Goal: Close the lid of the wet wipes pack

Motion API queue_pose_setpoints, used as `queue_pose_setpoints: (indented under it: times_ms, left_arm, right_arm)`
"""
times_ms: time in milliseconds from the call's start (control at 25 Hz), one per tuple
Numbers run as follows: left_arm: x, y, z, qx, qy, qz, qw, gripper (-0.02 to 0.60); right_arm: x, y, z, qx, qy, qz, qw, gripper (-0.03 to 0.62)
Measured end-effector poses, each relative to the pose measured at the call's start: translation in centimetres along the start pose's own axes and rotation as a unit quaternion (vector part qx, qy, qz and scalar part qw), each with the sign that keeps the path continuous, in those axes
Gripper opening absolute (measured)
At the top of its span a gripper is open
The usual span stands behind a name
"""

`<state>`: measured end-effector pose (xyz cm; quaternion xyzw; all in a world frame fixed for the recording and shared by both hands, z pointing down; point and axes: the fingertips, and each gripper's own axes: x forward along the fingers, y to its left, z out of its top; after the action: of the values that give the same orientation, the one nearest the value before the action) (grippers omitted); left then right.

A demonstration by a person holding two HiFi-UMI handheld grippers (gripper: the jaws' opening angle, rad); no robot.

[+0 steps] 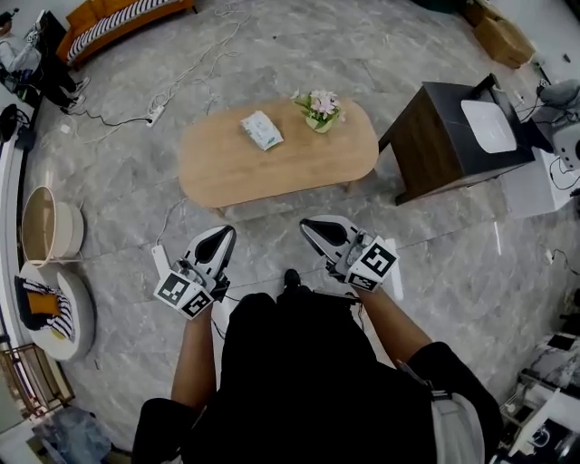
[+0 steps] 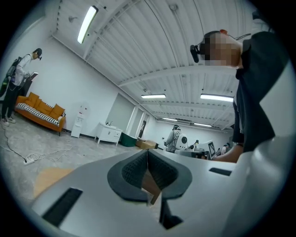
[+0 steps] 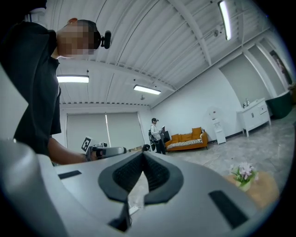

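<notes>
The wet wipes pack (image 1: 262,130), white and pale green, lies flat on the far middle of the oval wooden table (image 1: 227,168). Whether its lid is up I cannot tell at this distance. My left gripper (image 1: 219,237) and right gripper (image 1: 313,227) hang side by side over the floor on the near side of the table, well short of the pack. Both are shut with nothing between the jaws. In the left gripper view the gripper (image 2: 147,152) points up into the room; the right gripper (image 3: 141,156) does the same in its own view. Neither gripper view shows the pack.
A small pot of pink flowers (image 1: 320,110) stands on the table right of the pack, also seen as flowers (image 3: 243,172). A dark side table (image 1: 453,140) is at right, a striped orange sofa (image 1: 127,20) far back left, cables (image 1: 163,100) on the floor.
</notes>
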<state>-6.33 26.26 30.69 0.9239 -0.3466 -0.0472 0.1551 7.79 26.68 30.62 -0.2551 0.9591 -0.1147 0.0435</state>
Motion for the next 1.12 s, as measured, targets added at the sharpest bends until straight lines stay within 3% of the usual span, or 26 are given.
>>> queue_pose_setpoints:
  times_ms: [200,360,760,1120]
  left_arm:
    - [0.7,4.0,0.0,-0.014,-0.006,0.032,0.9994,0.015]
    - [1.7,7.9,-0.4,-0.026,-0.002,0.034,0.9991,0.015]
    - [8.8,18.8,1.4,-0.053,-0.007,-0.013,0.9985,0.015]
    - [12.6,27.2,2.1,-0.084,0.008,-0.048,0.9953,0.015]
  right_arm:
    - [2.9,-2.9,-0.7,0.013,0.005,0.015,1.000,0.011]
    - [5.5,-5.3,-1.1,0.013,0.012,0.012,1.000,0.011]
    - [13.7,-14.2,0.0,0.010,0.052,-0.023,0.998,0.011]
    - [20.6,-19.3,0.8,0.037,0.063,-0.052,0.996,0.011]
